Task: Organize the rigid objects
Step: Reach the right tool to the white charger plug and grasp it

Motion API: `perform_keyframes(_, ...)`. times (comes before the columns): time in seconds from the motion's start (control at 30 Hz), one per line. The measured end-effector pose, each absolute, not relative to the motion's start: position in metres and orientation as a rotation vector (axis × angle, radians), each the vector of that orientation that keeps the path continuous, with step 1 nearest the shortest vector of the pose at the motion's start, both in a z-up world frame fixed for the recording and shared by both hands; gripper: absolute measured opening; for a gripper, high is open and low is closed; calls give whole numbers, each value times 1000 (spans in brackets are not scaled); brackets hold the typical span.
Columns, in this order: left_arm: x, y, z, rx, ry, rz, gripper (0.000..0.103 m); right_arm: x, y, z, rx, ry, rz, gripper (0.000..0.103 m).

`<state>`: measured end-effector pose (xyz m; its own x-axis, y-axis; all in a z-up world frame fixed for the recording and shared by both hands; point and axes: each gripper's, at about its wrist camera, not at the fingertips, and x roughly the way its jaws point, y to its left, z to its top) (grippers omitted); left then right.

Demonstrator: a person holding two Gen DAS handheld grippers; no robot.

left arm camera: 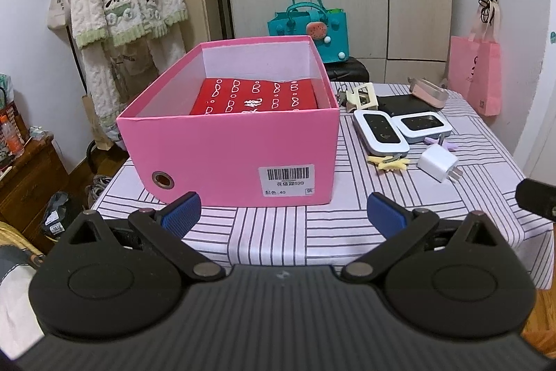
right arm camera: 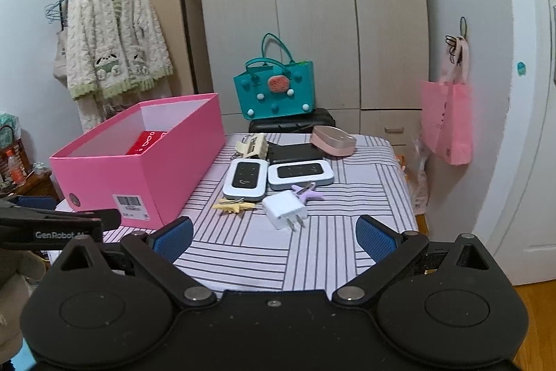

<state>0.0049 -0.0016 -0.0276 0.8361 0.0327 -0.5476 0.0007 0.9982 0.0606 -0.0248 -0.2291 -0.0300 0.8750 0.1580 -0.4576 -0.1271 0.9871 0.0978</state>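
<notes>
A pink open box (left arm camera: 229, 155) (right arm camera: 139, 169) stands on the left of the striped table and holds a red box (left arm camera: 257, 96) (right arm camera: 147, 141). To its right lie two white pocket devices (right arm camera: 246, 179) (right arm camera: 300, 175), a white charger plug (right arm camera: 285, 209) (left arm camera: 438, 167), a yellow clip (right arm camera: 231, 207), a purple clip (right arm camera: 307, 192), a black flat case (right arm camera: 295, 152), a pink oval case (right arm camera: 333, 140) and a cream clip (right arm camera: 252, 145). My left gripper (left arm camera: 283, 214) is open and empty in front of the pink box. My right gripper (right arm camera: 274, 237) is open and empty before the charger.
The striped tablecloth (right arm camera: 330, 232) covers a small table. A teal bag (right arm camera: 276, 93) sits behind it on a black case. A pink bag (right arm camera: 446, 120) hangs on the right wall. A clothes rack with a fleece jacket (right arm camera: 111, 37) stands at the left.
</notes>
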Motion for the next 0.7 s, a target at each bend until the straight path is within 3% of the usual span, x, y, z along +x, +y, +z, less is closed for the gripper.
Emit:
perform_keyframes(0.37, 27, -7, -32, 107, 577, -36, 101, -6, -226, -48, 66, 343, 234, 103)
perform_keyframes(0.57, 40, -1, -6, 198, 504, -101, 101, 24, -243, -46, 40, 376, 270, 103)
perform_keyframes(0.7, 47, 15, 16, 310, 412, -110, 101, 61, -257, -54, 84, 509, 280, 102)
